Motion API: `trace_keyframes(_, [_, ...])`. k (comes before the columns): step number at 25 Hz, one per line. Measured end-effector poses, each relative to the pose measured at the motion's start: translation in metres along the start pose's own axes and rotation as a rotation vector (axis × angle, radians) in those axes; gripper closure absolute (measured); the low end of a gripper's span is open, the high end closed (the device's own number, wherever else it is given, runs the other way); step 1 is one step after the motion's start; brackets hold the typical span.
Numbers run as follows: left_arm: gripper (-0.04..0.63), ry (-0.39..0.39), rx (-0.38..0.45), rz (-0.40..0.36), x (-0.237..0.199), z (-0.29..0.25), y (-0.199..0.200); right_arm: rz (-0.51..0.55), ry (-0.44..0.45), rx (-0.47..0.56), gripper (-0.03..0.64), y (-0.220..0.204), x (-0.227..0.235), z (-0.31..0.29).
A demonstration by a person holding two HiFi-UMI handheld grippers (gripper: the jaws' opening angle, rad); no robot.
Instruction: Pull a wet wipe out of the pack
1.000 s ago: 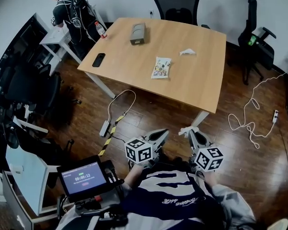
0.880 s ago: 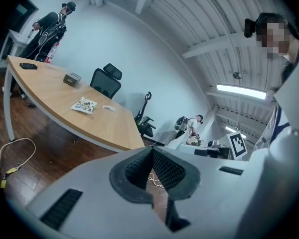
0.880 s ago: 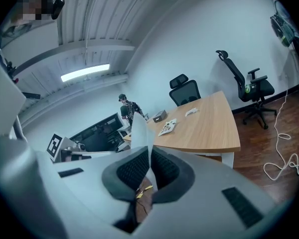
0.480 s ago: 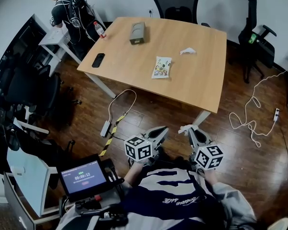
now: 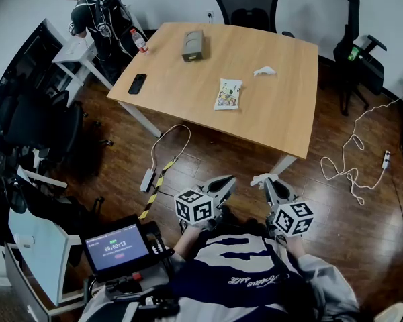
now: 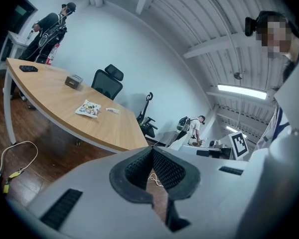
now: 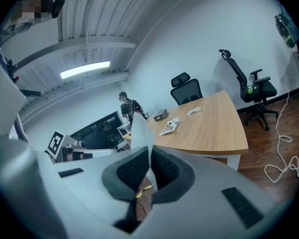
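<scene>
head view: wet wipe pack (image 5: pixel 228 93) on wooden table (image 5: pixel 282 113), well apart from both grippers; box (image 5: pixel 193 46), phone (image 5: pixel 138 84), crumpled wipe (image 5: pixel 262 72) nearby; dark wood floor (image 5: pixel 221 159) | left gripper view: left gripper (image 6: pixel 152 152) jaws together, empty | right gripper view: right gripper (image 7: pixel 150 154) pinching white wipe (image 7: pixel 140 131)

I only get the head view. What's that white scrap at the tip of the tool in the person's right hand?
Observer: The right gripper view shows a thin white wipe standing up in the right gripper, which is shut on it.
Operator: And the other tool?
Observer: The left gripper view shows the left gripper shut, with nothing between its pads.
Operator: Is anyone in the room that I can't see?
Observer: Yes, the left gripper view shows a person with a backpack standing in the background.
</scene>
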State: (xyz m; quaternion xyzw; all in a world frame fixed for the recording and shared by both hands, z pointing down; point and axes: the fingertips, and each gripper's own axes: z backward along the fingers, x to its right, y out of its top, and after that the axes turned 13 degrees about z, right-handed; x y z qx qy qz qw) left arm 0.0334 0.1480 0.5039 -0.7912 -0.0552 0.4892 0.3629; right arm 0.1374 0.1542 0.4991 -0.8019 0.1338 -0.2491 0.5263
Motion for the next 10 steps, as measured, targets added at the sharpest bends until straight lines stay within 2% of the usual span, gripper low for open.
trace_keyframes(10, [0.592, -0.004, 0.003, 0.009, -0.0026, 0.0032, -0.003, 0.013, -0.003, -0.012, 0.62, -0.0039, -0.0038, 0.0006])
